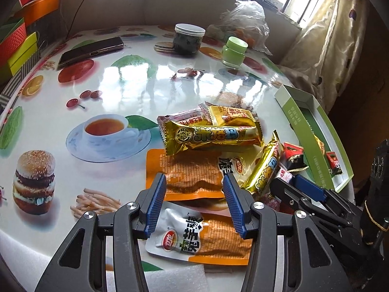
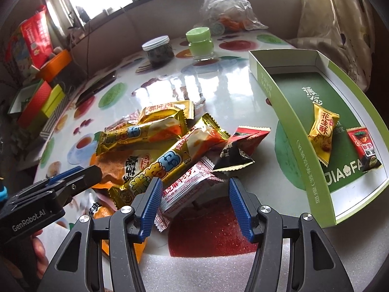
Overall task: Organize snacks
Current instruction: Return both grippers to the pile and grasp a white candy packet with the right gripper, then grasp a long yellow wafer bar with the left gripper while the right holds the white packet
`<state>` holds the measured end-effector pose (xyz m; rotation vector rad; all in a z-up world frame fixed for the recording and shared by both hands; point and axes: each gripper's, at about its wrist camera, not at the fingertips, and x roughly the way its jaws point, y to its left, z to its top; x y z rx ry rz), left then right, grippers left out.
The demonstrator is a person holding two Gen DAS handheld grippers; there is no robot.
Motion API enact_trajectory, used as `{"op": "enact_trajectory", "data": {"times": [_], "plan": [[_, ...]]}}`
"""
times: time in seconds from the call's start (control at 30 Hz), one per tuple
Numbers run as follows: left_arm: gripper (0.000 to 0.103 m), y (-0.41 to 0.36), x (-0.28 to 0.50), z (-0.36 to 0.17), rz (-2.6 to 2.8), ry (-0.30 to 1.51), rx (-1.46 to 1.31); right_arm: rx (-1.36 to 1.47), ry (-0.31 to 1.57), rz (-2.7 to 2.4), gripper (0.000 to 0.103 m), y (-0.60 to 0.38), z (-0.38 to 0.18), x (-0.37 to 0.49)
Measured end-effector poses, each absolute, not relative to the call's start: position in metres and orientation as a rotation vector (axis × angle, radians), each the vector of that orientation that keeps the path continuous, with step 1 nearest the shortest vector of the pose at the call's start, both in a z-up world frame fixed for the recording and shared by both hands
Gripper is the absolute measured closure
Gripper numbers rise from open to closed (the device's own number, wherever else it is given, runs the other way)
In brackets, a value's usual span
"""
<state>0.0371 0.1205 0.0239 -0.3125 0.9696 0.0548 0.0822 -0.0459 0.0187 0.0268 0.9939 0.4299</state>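
Left wrist view: the left claw (image 1: 194,182) hangs with its blue pads spread, pinching nothing. Between and below the pads lie two flat orange pouches, the nearer orange-and-white pouch (image 1: 194,241) closest to the camera and the second orange pouch (image 1: 187,172) just past the fingertips, the two overlapping. On the far edge of that second pouch rests a long gold snack bar (image 1: 214,136), with more small wrappers behind it. To the right, the right claw (image 1: 299,189) reaches in beside another gold bar (image 1: 262,170) and a red-and-black packet (image 1: 294,158).

In the right wrist view, the right claw (image 2: 194,187) also stands spread and grips nothing. A white-and-red packet (image 2: 192,187) lies across the gap, nearer the left pad; I cannot tell whether that pad touches it. Beyond it the snack heap sits on the fruit-printed worktop (image 2: 226,92). Right of the heap stands an open green box (image 2: 291,121), already holding a yellow peanut candy (image 2: 321,133) and a red packet (image 2: 362,148) side by side near its close end.

Farther back stand a dark jar with a white lid (image 2: 158,51) and a small green jar (image 2: 200,43), apart from each other, with a phone (image 1: 92,51) to the left. A crumpled clear plastic bag (image 2: 226,7) lies at the far edge.
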Motion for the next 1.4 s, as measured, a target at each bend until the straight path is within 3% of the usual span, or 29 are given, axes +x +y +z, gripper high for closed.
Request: {"op": "enact_trajectory", "data": {"times": [0.13,0.53,1.4], "plan": [[0.053,0.12,0.038,0.024,0.047,0.971,-0.313,-0.017,0.997,0.439,0.046,-0.039,0.017,0.08],[0.053,0.107,0.047,0.027,-0.013,0.977,-0.292,-0.055,0.964,0.412,0.085,-0.05,0.019,0.075],[0.053,0.048,0.08,0.019,-0.18,1.044,-0.118,-0.031,0.942,0.353,0.086,-0.08,0.021,0.072]]}}
